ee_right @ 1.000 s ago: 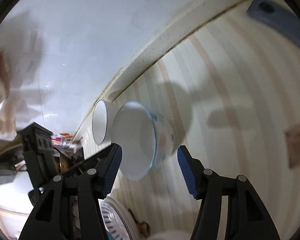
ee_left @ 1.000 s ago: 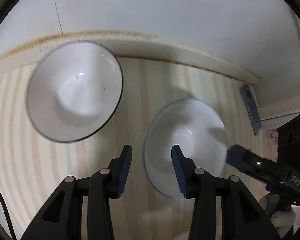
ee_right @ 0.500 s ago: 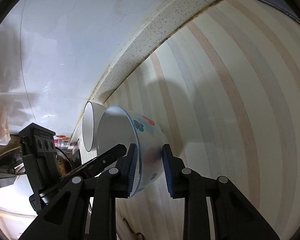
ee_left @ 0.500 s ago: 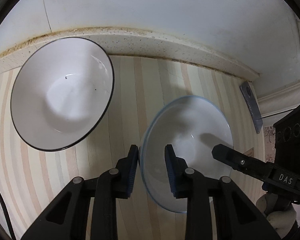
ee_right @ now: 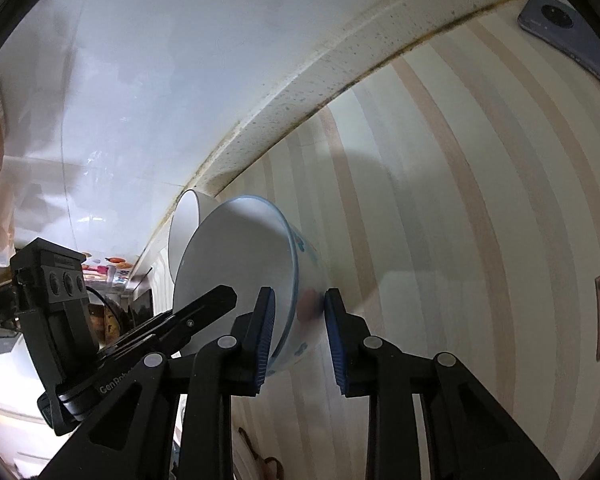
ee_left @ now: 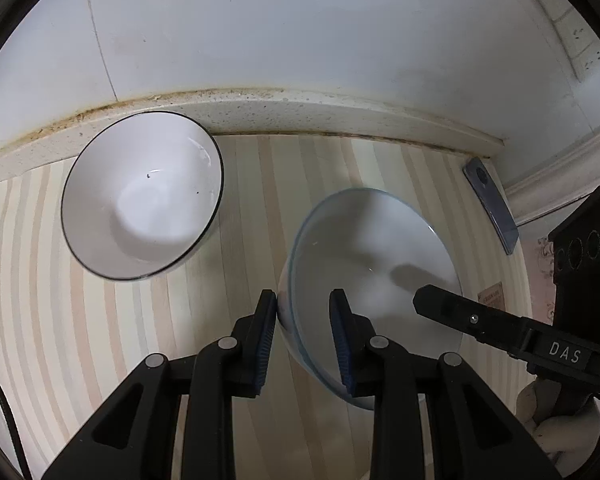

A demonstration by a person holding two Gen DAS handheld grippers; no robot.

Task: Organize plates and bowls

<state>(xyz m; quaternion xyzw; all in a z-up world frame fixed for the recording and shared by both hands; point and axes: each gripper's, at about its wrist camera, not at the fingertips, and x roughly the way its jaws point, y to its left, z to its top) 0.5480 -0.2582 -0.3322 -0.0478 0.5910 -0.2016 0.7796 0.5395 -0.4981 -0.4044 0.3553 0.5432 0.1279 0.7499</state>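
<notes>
A blue-rimmed bowl with flower prints on its outside is held between both grippers, tilted, above the striped counter. My left gripper is shut on its near left rim. On the opposite side my right gripper is shut on the wall of the same bowl, and its black finger reaches in from the right in the left wrist view. A white bowl with a thin black rim stands on the counter to the left, against the back ledge; in the right wrist view the white bowl peeks out behind the flowered one.
A grey phone lies at the back right of the striped counter, by the wall ledge. The white wall rises behind. Cluttered items sit at the far left in the right wrist view. A person's hand holds the right gripper.
Both grippers closed on the blue-rimmed bowl's rim, one on each side. The bowl then rose a little and tilted off the counter.
</notes>
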